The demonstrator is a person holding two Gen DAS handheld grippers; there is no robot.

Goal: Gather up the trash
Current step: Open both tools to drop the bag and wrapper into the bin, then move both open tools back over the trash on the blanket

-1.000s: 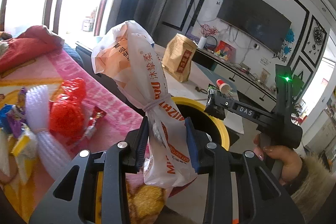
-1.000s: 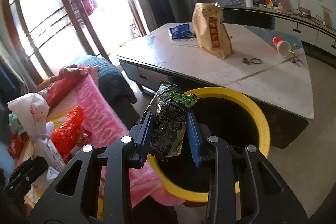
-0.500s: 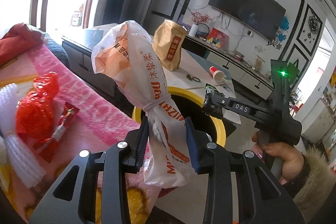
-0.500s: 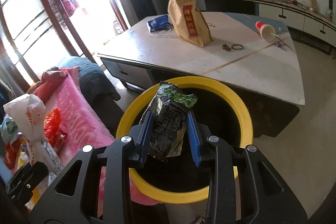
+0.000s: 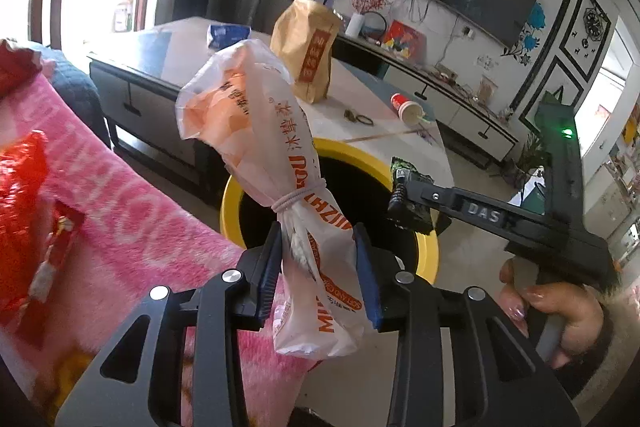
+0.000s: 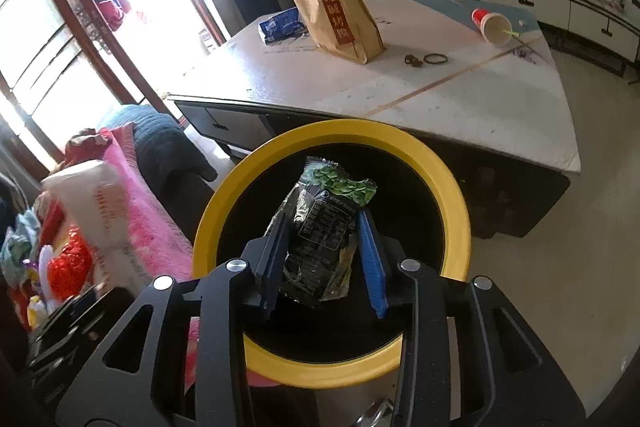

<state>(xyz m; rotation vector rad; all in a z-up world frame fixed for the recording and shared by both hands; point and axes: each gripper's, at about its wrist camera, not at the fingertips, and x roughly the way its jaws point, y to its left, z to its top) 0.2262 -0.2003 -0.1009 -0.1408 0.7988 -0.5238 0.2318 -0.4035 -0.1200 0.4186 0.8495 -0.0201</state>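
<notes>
My left gripper [image 5: 318,273] is shut on a white and orange plastic bag [image 5: 276,163] tied with a rubber band, held upright beside the yellow-rimmed black bin [image 5: 236,211]. My right gripper [image 6: 324,267] is shut on a dark crumpled snack wrapper with a green top [image 6: 324,223], held right over the bin's opening [image 6: 224,195]. In the left wrist view the right gripper [image 5: 400,195] reaches over the bin's right rim with the wrapper [image 5: 404,175]. The white bag also shows, blurred, in the right wrist view [image 6: 96,195].
A pink blanket [image 5: 132,211] with red wrappers [image 5: 24,195] and more litter [image 6: 64,267] lies left of the bin. Behind the bin stands a low table [image 6: 400,83] with a brown paper bag [image 6: 340,15], a blue pack [image 6: 280,23] and a tipped red cup [image 6: 492,23].
Both grippers have moved toward the bin. The right gripper with the wrapper now hangs over the opening, and the left gripper with the bag has come closer to the bin's rim.
</notes>
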